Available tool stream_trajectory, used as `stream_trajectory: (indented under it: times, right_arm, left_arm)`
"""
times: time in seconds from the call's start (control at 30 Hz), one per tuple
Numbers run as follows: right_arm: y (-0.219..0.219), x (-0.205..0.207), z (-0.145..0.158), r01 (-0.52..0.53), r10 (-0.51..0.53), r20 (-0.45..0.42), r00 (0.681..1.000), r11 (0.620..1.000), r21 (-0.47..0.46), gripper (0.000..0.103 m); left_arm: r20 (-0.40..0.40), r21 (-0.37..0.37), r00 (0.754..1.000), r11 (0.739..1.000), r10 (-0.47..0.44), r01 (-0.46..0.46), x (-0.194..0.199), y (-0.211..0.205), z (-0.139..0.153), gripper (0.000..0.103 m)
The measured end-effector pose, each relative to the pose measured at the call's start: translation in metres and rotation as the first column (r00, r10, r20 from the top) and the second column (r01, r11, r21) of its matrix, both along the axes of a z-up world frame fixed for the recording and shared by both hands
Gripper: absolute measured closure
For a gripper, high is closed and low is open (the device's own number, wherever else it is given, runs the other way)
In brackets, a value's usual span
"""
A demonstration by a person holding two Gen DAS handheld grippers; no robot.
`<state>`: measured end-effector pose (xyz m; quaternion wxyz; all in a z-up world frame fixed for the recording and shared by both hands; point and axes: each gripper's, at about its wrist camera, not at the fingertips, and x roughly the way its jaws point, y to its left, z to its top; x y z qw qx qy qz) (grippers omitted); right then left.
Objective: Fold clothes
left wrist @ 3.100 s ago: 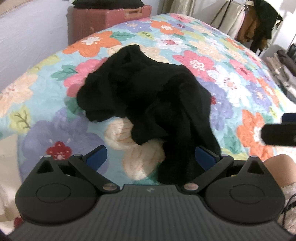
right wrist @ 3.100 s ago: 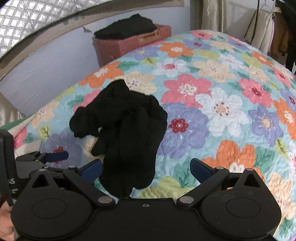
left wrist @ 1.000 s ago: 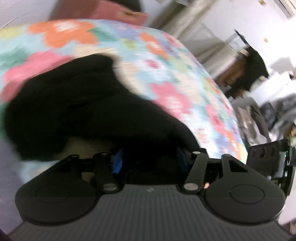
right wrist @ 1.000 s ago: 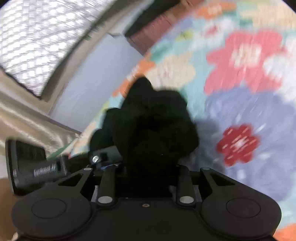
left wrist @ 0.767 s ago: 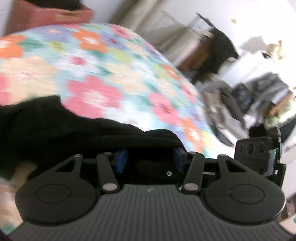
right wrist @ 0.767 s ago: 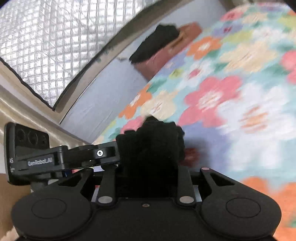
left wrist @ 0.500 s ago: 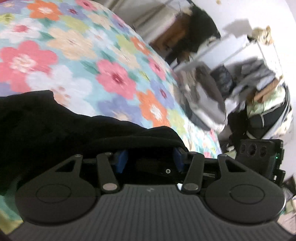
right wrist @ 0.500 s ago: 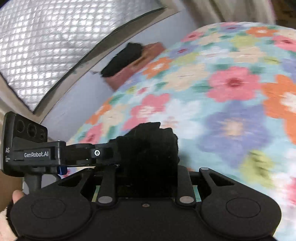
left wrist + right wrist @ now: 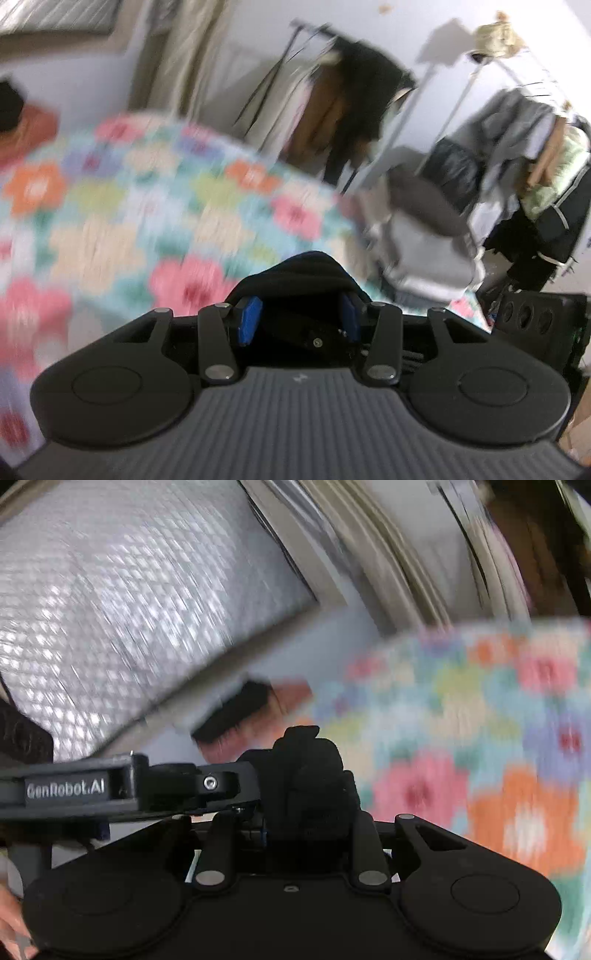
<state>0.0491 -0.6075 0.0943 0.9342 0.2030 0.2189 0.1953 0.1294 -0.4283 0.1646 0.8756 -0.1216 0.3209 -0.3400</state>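
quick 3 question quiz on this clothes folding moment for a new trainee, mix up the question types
1. True or false: the left claw is shut on the black garment.
2. Multiple choice: what does the right claw hold? A) a white towel B) a bunched part of the black garment C) nothing
3. Fill in: the surface under the work is a bed with a ______ quilt.

Key: 1 true. 2 B. 3 floral.
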Motion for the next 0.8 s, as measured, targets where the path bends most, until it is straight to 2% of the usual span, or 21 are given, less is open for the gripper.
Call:
stream_trajectory:
  times: [0.03, 0.07, 0.1, 0.13, 0.17, 0.2, 0.23, 0.3, 0.4, 0.47, 0.57, 0.67, 0.8]
  right_arm:
    - [-0.008, 0.005, 0.007, -0.013, 0.014, 0.034, 0.999, 1.000, -0.023, 0.075]
    - [-0.017, 0.012, 0.008, -0.015, 0.017, 0.051, 0.999, 0.999, -0.046, 0.073]
    - [-0.029, 0.018, 0.002, 0.014, -0.012, 0.043, 0.999, 0.998, -0.063, 0.063]
    - [-0.044, 0.025, -0.007, 0.058, -0.057, 0.022, 0.998, 0.995, -0.079, 0.056]
    - [-0.058, 0.031, -0.018, 0.114, -0.116, -0.013, 0.993, 0.989, -0.095, 0.045]
    - [-0.076, 0.032, -0.035, 0.203, -0.210, -0.065, 0.976, 0.974, -0.104, 0.045]
    - [-0.092, 0.028, -0.052, 0.291, -0.301, -0.103, 0.948, 0.951, -0.101, 0.044]
    - [-0.115, 0.010, -0.082, 0.377, -0.383, -0.125, 0.915, 0.923, -0.071, 0.042]
    - [-0.136, 0.005, -0.106, 0.400, -0.411, -0.212, 0.887, 0.912, -0.091, 0.042]
    - [-0.146, 0.002, -0.107, 0.415, -0.420, -0.229, 0.878, 0.907, -0.071, 0.042]
    - [-0.144, -0.006, -0.108, 0.402, -0.391, -0.280, 0.877, 0.916, -0.020, 0.041]
    - [-0.121, -0.021, -0.116, 0.390, -0.375, -0.342, 0.861, 0.920, -0.028, 0.041]
    - [-0.103, -0.041, -0.136, 0.435, -0.377, -0.455, 0.807, 0.900, 0.024, 0.040]
  left_arm:
    - [-0.010, 0.002, 1.000, 1.000, -0.002, 0.002, 0.006, -0.002, 0.001, 0.056]
    - [-0.028, 0.010, 1.000, 1.000, -0.001, 0.001, 0.013, -0.005, -0.001, 0.049]
    - [-0.045, 0.025, 0.999, 1.000, 0.006, -0.005, 0.018, -0.007, -0.007, 0.038]
    - [-0.060, 0.047, 0.998, 0.999, 0.021, -0.018, 0.021, -0.008, -0.019, 0.031]
    - [-0.072, 0.067, 0.997, 0.997, 0.035, -0.030, 0.021, -0.007, -0.035, 0.018]
    - [-0.083, 0.083, 0.995, 0.996, 0.047, -0.040, 0.020, -0.006, -0.050, 0.013]
    - [-0.102, 0.101, 0.993, 0.994, 0.059, -0.049, 0.019, -0.003, -0.070, 0.013]
    - [-0.158, 0.140, 0.984, 0.988, 0.084, -0.062, 0.015, 0.006, -0.113, 0.013]
    - [-0.230, 0.168, 0.966, 0.982, 0.122, -0.084, 0.008, 0.020, -0.164, 0.013]
    - [-0.245, 0.142, 0.961, 0.985, 0.131, -0.098, -0.001, 0.033, -0.183, 0.013]
    - [-0.195, 0.095, 0.973, 0.990, 0.125, -0.108, -0.013, 0.049, -0.195, 0.013]
    - [-0.138, 0.082, 0.984, 0.991, 0.116, -0.106, -0.023, 0.059, -0.202, 0.013]
    - [-0.154, 0.122, 0.988, 0.993, 0.024, -0.005, -0.018, 0.049, -0.199, 0.013]
